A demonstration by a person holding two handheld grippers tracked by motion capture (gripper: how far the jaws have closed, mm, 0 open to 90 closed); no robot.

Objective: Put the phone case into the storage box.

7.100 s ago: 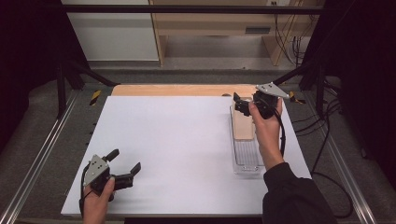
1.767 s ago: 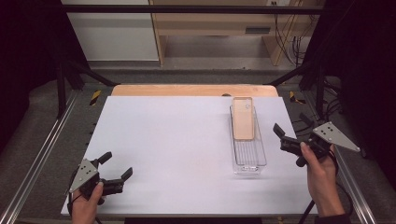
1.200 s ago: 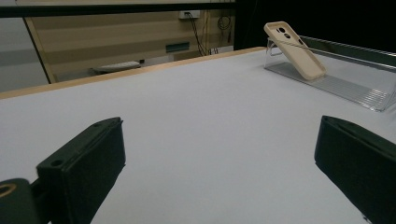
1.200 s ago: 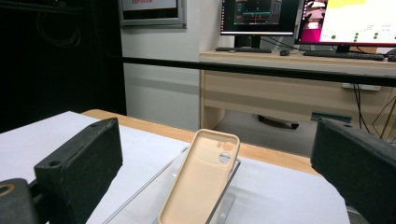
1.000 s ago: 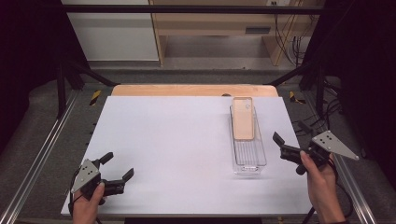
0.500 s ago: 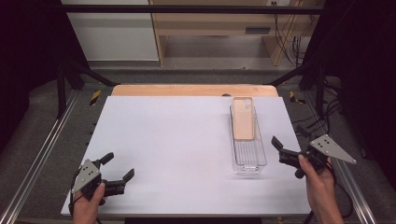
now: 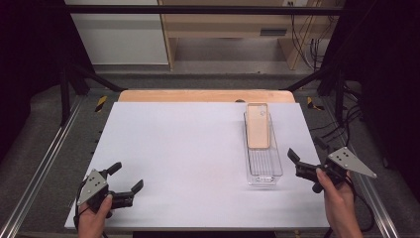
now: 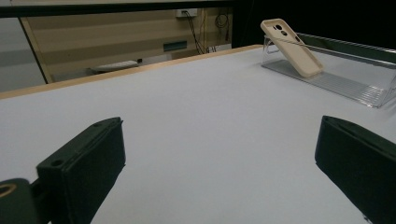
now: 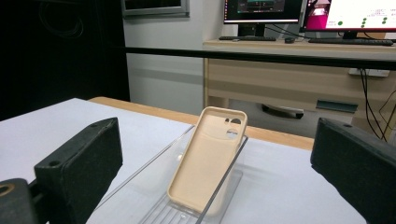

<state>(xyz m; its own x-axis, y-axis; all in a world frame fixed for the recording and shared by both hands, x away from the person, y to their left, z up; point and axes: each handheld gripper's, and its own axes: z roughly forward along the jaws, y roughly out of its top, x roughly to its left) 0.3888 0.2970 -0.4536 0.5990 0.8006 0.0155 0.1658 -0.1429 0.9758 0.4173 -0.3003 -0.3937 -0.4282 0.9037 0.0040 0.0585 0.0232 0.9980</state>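
A beige phone case [image 7: 258, 125] leans, camera holes up, against the far end of a clear plastic tray [image 7: 264, 171] on the right of the white table. My right gripper [image 7: 305, 149] is open just right of the tray's near end, apart from it. In the right gripper view the phone case [image 9: 210, 154] stands ahead between the wide-apart jaws of the right gripper [image 9: 217, 172], inside the tray [image 9: 140, 182]. My left gripper [image 7: 126, 176] rests open at the table's front left, holding nothing. The left gripper view has the phone case [image 8: 292, 46] and the tray [image 8: 345, 81] far off.
A wooden strip [image 7: 205, 95] edges the table's far side. Metal rails [image 7: 44, 158] run along both sides, with cables [image 7: 356, 114] on the floor at the right. A wooden desk [image 9: 289, 74] with monitors stands behind.
My right gripper, earlier at the phone case over the tray's far end, has let go and drawn back to the right of the tray's near end. The left gripper has barely shifted.
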